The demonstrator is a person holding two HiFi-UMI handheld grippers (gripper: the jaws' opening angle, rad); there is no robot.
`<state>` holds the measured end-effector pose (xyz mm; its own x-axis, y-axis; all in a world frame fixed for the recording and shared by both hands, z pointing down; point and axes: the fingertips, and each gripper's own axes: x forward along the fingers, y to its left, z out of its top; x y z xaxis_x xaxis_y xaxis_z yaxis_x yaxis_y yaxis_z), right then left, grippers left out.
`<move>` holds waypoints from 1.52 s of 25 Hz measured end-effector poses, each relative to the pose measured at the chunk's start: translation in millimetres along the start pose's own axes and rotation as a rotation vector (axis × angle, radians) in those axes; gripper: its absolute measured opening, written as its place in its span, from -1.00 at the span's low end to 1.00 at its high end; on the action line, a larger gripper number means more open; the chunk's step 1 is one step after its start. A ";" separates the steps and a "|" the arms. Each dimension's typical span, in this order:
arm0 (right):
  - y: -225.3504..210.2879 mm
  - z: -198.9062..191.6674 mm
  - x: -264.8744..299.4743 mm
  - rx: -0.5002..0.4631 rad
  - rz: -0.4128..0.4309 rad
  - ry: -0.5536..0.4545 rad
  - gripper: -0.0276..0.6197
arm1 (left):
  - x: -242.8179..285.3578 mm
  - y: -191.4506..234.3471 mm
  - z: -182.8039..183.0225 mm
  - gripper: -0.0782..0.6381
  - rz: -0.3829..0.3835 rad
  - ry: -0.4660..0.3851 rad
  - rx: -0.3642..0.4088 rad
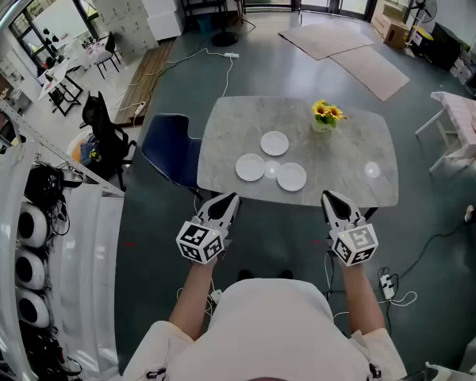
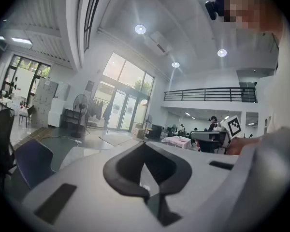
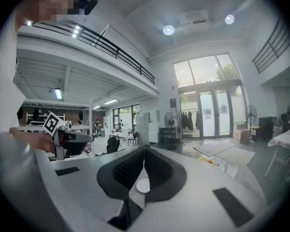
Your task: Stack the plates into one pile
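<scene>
Our left gripper (image 1: 228, 200) and right gripper (image 1: 331, 198) hang short of the surface (image 1: 349, 145), jaws pressed together on nothing, while the far plate (image 1: 274, 143), left plate (image 1: 251, 167) and right plate (image 1: 292, 176) lie flat and apart near its front edge. Because each plate lies flush on smooth stone, we judge that a jaw's nudge may send one skidding off the edge or into the flower vase (image 1: 324, 122).

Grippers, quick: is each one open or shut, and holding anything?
Left gripper: shut, holding nothing.
Right gripper: shut, holding nothing.
</scene>
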<state>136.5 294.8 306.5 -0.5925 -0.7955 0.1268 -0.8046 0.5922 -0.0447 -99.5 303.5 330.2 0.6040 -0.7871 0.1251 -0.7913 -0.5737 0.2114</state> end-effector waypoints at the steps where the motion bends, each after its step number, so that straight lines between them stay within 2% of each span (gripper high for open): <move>1: -0.9 0.8 1.4 -0.002 0.001 0.000 -0.82 | 1.8 0.3 0.5 -0.76 -0.001 0.001 0.000; 10: -4.4 0.4 2.4 0.001 0.002 0.001 -0.82 | 10.0 -5.0 -3.2 -0.76 -0.012 0.014 0.002; 17: -7.6 -4.9 3.7 0.034 -0.021 0.008 -0.82 | 11.9 0.1 -21.0 -0.76 -0.016 0.071 -0.055; 24: -4.0 -14.3 6.1 0.026 -0.028 0.041 -0.81 | 7.2 10.3 -26.8 -0.75 -0.005 0.078 -0.055; 28: -0.4 -18.9 9.5 0.027 -0.018 0.050 -0.78 | 5.4 12.7 -25.8 -0.59 -0.011 0.070 -0.053; 30: 4.0 -20.0 14.3 0.030 -0.016 0.058 -0.52 | 4.2 14.3 -25.6 -0.51 -0.018 0.066 -0.057; 38: 18.8 -23.4 28.8 0.036 -0.021 0.062 -0.51 | -4.0 30.6 -24.1 -0.38 -0.038 0.049 -0.071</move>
<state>105.2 286.0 332.5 -0.5726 -0.7976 0.1894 -0.8185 0.5694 -0.0766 -123.9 294.6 359.6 0.6389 -0.7519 0.1626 -0.7600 -0.5842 0.2848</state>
